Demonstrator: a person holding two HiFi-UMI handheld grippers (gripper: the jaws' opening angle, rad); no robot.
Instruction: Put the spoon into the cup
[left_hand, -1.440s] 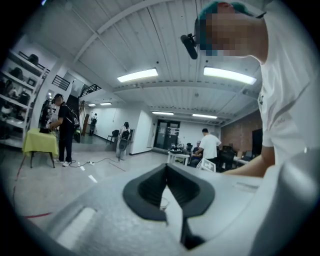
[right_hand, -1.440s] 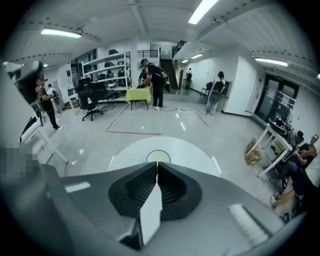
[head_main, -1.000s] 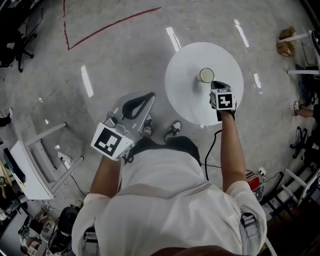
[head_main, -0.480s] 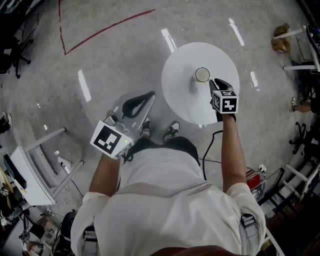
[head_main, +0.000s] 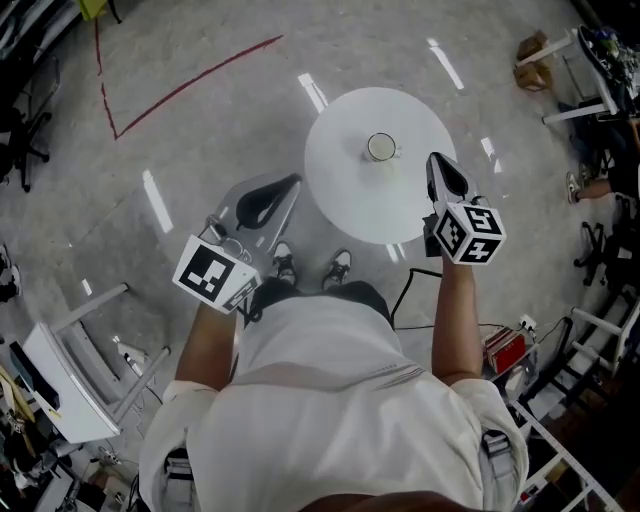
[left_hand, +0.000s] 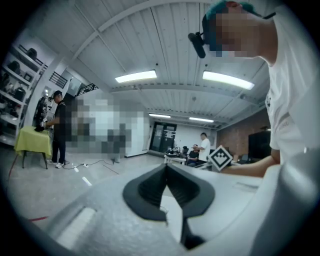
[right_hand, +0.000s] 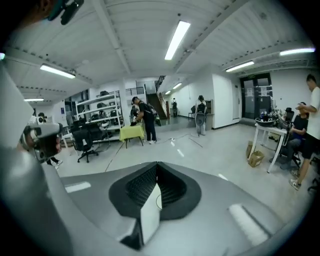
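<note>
A white cup (head_main: 380, 147) stands near the middle of the round white table (head_main: 350, 200). A small stub sticks out at the cup's right rim; I cannot tell whether it is a spoon or the cup's handle. My right gripper (head_main: 434, 158) hovers to the right of the cup, apart from it, shut and holding nothing. My left gripper (head_main: 295, 184) is raised off the table's left side, also shut with nothing in it. In the left gripper view (left_hand: 166, 165) and the right gripper view (right_hand: 157, 164) the jaws meet, and only the room shows beyond them.
The person's shoes (head_main: 340, 266) stand just below the table's near edge. A black cable (head_main: 405, 291) runs over the floor at the right. White tables (head_main: 60, 375) stand at the left, a cardboard box (head_main: 532, 47) at the upper right. People stand farther off in the room (right_hand: 142, 119).
My right gripper has drawn back from the cup, to the right and nearer to me. The left gripper has hardly moved. The head view has shifted a little.
</note>
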